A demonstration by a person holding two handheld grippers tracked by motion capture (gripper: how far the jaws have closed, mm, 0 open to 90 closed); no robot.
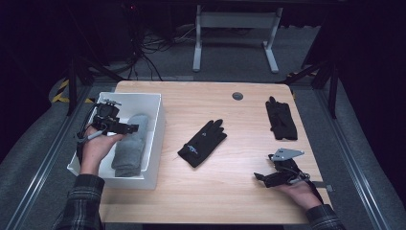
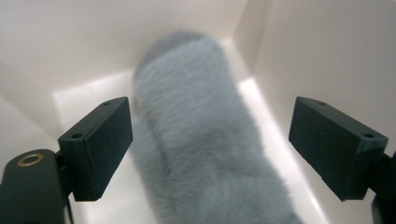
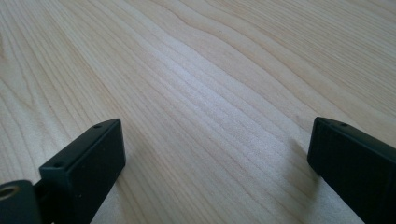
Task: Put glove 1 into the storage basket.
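Grey mitten lies in the white bin beneath the wide-apart left gripper; two black gloves await the empty, wide-apart right gripper.

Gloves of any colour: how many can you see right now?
3. A grey fuzzy glove lies in the white plastic bin; two black fabric gloves lie on the wooden table, one mid-table, one far right. The grey one may hide more.

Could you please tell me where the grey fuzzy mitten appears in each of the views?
High view: the grey mitten lies at left, inside the white bin.
Left gripper view: it fills the centre, between open jaws.
Right gripper view: bare wooden table.
Shared landmark: the bin's white walls.
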